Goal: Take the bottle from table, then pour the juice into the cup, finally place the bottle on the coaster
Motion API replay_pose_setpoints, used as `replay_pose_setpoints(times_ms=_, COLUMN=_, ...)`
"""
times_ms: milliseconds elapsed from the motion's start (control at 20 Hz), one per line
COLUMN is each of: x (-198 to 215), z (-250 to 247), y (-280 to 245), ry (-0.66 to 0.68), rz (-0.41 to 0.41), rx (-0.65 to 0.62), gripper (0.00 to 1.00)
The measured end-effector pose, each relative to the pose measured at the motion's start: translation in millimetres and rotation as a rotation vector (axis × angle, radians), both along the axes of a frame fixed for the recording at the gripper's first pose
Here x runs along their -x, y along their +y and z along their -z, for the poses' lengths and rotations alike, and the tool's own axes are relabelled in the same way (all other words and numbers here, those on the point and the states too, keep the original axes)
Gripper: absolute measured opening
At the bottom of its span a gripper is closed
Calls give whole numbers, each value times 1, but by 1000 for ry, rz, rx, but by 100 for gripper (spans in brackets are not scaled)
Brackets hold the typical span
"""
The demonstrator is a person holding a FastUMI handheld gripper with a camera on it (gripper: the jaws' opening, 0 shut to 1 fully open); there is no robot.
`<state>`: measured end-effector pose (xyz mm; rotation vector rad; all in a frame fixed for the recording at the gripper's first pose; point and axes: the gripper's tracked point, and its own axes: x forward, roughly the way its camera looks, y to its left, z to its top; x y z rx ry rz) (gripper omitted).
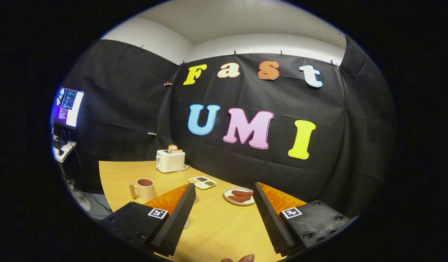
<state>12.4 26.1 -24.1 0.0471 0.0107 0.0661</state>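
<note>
The tool [224,214] hangs above the wooden worktop [224,229] with its two ridged black fingers [180,218] spread well apart, and only bare wood lies between them. Off beyond the tip of the left finger stands the cup [146,188], beige outside and reddish-brown inside, open mouth up, with a small wooden peg-like piece [131,190] just beside it. Tucked against the inner side of the left finger, something small and pale [187,222] peeks out on the worktop, mostly hidden, so I cannot tell what it is; a small round shape [196,199] by that fingertip is just as unclear. Whether either is the bottle or the coaster, I cannot say. Further back, a cream toaster [170,161] with slices of bread poking out of its top stands near the booth wall, and a divided white dish [202,182] with small fillings lies in front of it. Just beyond the tip of the right finger, a white plate [240,196] carries reddish-brown pieces of food. Far off beyond the left finger a lit monitor [68,107] glows. At the near edge, fingertips [242,258] of a hand edge into sight.
</note>
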Motion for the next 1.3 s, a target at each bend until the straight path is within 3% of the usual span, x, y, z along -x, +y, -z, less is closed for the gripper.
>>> replay_pose_setpoints(times_ms=500, x=-34, z=59, y=75, ry=9, rz=-120, rx=-82, gripper=97)
replay_pose_setpoints(times_ms=950, x=-80, z=140, y=127, ry=97, rz=-133, rx=-96, gripper=97)
replay_pose_setpoints(times_ms=1300, x=-107, z=185, y=144, ry=157, rz=-73, rx=-91, gripper=97)
